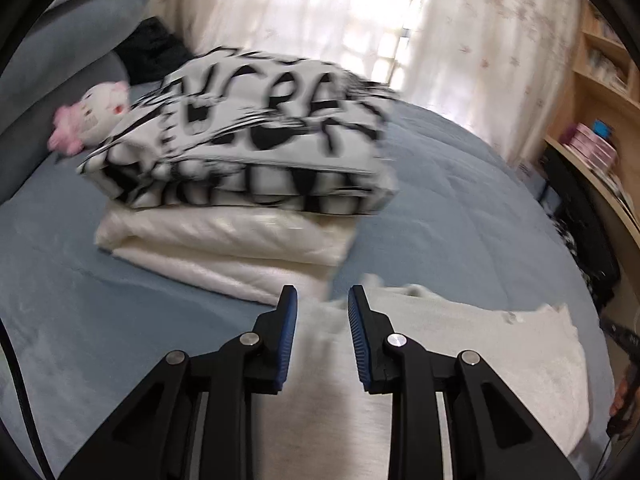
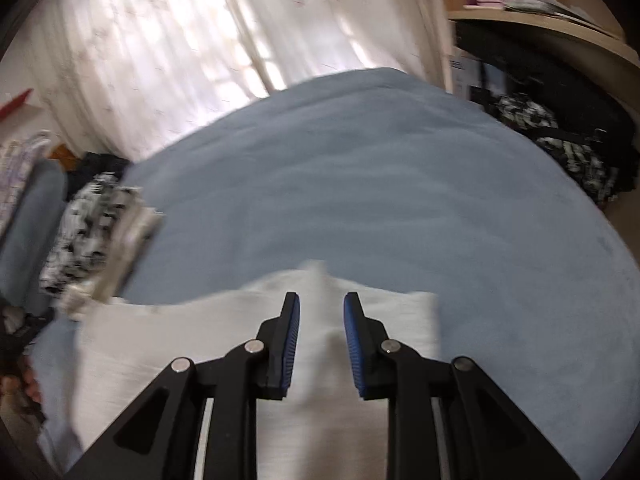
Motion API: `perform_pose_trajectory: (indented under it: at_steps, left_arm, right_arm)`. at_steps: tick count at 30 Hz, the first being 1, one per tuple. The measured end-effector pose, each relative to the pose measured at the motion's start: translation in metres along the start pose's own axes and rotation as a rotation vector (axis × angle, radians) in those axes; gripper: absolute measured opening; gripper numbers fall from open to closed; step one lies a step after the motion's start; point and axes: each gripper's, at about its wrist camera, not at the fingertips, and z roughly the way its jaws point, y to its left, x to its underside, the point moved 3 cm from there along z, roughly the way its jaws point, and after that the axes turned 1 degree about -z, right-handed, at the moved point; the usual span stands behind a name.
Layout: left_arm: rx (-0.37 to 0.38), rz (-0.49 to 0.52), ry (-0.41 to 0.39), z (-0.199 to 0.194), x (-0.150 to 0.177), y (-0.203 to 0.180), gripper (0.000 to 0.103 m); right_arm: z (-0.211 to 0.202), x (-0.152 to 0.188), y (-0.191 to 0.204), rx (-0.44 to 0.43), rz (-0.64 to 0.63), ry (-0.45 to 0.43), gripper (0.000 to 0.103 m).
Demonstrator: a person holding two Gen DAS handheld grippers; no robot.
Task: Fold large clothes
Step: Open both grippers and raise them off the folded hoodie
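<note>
Nearest in the left wrist view, the left gripper [image 1: 322, 296] hangs over a white garment [image 1: 460, 360] spread on the blue bed [image 1: 100, 320]. Its fingers stand spread with a clear gap, and the cloth shows between them, but nothing looks pinched; the frame is blurred, so whether the pads touch the fabric cannot be told. In the right wrist view the right gripper [image 2: 322, 300] is over the same garment [image 2: 180, 340], fingers likewise apart, with a small raised peak of cloth just beyond the tips. It holds nothing that can be seen.

The garment lies near the front edge of the bed, roughly flat, its far edge uneven. It looks only partly folded at most; I judge it the piece in hand, with its folds largely left to make.

Just beyond it, on the left, sits a stack: a folded white piece [image 1: 224, 248] below and a folded black-and-white printed piece [image 1: 256, 136] on top. These two appear done. A pink-and-white plush [image 1: 94, 114] lies beside the stack, touching the printed piece or nearly so.

Farther off, the bed is bare blue cover up to the curtains [image 2: 180, 40]. To the right a wooden shelf [image 1: 592, 92] carries small boxes, and a dark heap of cloth [image 2: 560, 140] lies below it, possibly more to fold.
</note>
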Motion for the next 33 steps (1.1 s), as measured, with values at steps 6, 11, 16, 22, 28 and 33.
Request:
perform_pose_trajectory:
  at_steps: [6, 11, 16, 22, 28, 33]
  left_arm:
    - [0.119, 0.071, 0.080, 0.029, 0.030, -0.091, 0.024]
    - [0.040, 0.207, 0.134, 0.067, 0.061, -0.152, 0.024]
    - [-0.094, 0.267, 0.111, 0.088, 0.070, -0.154, 0.026]
    - [-0.046, 0.284, 0.136, 0.090, 0.064, -0.145, 0.027]
    - [0.048, 0.205, 0.172, 0.075, 0.057, -0.121, 0.027]
    - [0.040, 0.092, 0.203, 0.059, 0.045, -0.088, 0.030]
  right_arm:
    - [0.041, 0.022, 0.085, -0.108, -0.093, 0.086, 0.022]
    - [0.092, 0.047, 0.121, -0.009, -0.199, 0.104, 0.022]
    - [0.102, 0.048, 0.105, -0.016, -0.208, 0.030, 0.018]
    - [0.103, 0.033, 0.042, 0.053, -0.182, 0.049, 0.000]
    - [0.088, 0.029, -0.040, 0.021, 0.003, 0.096, 0.000]
    - [0.068, 0.030, -0.033, 0.190, -0.118, 0.123, 0.033]
